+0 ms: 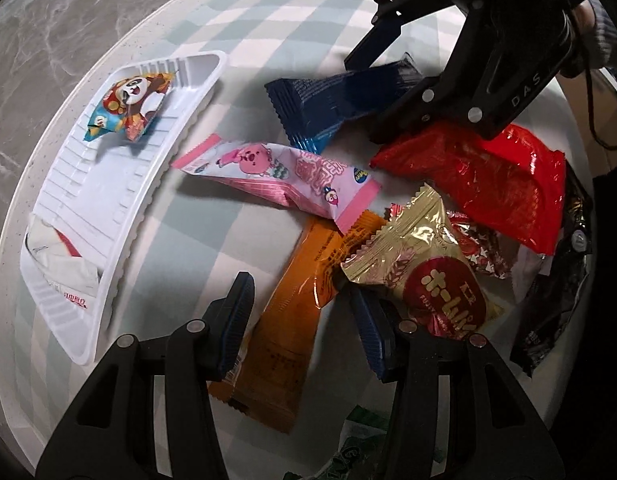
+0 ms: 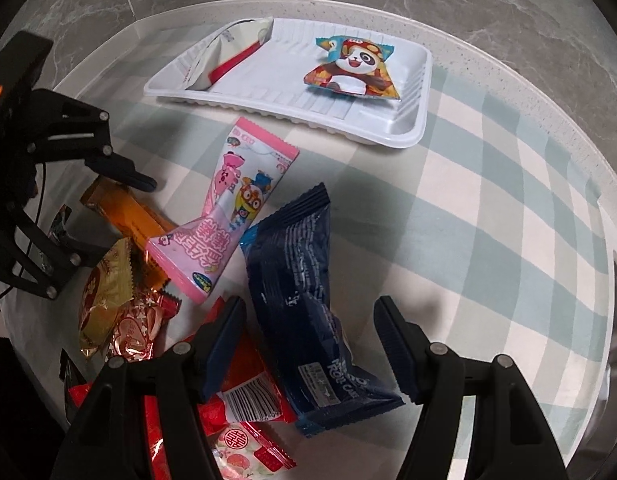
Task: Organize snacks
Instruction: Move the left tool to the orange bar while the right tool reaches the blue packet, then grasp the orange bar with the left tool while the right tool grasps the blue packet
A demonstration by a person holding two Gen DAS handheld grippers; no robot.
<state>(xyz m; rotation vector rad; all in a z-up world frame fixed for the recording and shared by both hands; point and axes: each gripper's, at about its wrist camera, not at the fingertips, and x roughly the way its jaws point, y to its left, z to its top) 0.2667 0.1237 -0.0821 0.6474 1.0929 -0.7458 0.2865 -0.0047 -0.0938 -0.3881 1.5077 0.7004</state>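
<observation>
The right tool (image 2: 308,344) hangs over the dark blue foil roll-cake wrapper (image 2: 308,312), with its two ribbed blue pads wide apart and nothing between them yet. The wrapper lies in the lower middle of the right wrist view. Its long axis runs from the crimped end in the centre of the frame down to the printed end at the bottom, so it goes almost along the fingers and not across them. The left pad (image 2: 224,344) stands over the red packet next to it, and the right pad over bare cloth. I judge that this tool is the nearer one for the blue wrapper, and a small turn of the wrist would help to close across its narrow side.

The left tool (image 1: 300,320) is also spread open, straddling the long orange glossy bar wrapper (image 1: 296,320) at the bottom of its view.

The white ribbed plastic tray (image 2: 408,128) sits in the upper part of the right view, well apart from the pile, on the checked green and white cloth of the table (image 2: 488,200). It holds a panda-printed pouch (image 2: 354,68) and a white and red packet (image 2: 228,56). The foil skins look slippery and crinkled.
</observation>
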